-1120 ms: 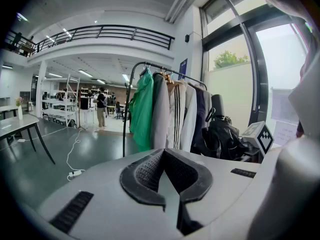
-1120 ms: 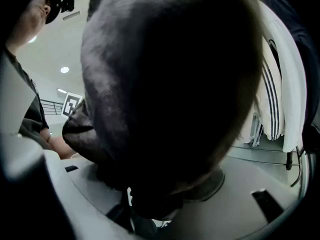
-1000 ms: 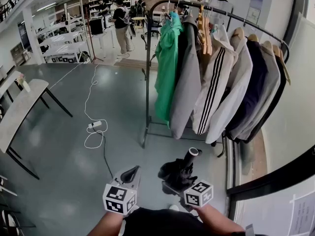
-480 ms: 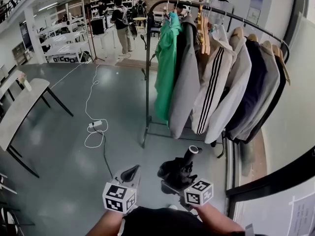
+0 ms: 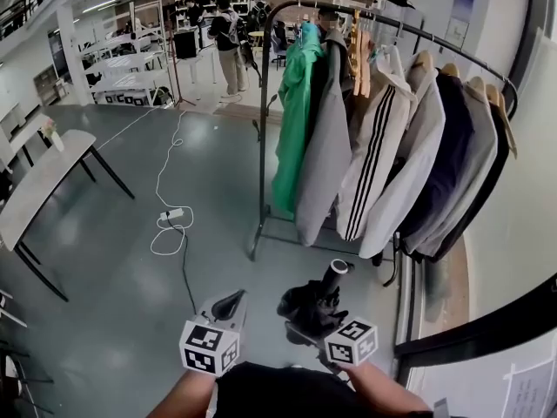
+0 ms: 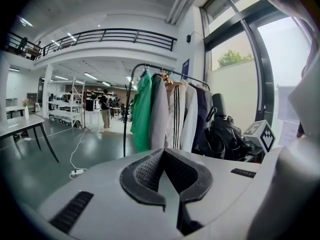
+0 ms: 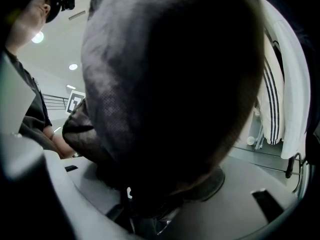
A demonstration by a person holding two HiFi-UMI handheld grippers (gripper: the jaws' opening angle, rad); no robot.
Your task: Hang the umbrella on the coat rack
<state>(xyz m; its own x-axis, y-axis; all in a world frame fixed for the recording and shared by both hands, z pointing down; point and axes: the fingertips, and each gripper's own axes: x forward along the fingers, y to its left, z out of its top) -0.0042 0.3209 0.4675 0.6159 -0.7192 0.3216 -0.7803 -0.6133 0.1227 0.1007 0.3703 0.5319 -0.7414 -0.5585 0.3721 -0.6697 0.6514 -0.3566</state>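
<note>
Up front, umbrella [image 7: 170, 84] hides right gripper [image 7: 150, 196] fingers pinching it; left gripper [image 6: 165, 170] fingers pressed together.

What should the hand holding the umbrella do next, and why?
Probably carry the umbrella forward and up toward the coat rack. The right gripper grips it, but the rack stands well ahead and reaches higher, crowded with jackets.

Jackets [image 5: 383, 146] hung on coat rack [image 5: 262, 146] ahead. Umbrella [image 5: 305, 303] before it, right of left tongs [image 5: 231, 303]. Cable [image 5: 171, 215] lay on floor leftward; bench [image 5: 39, 194] beyond.
</note>
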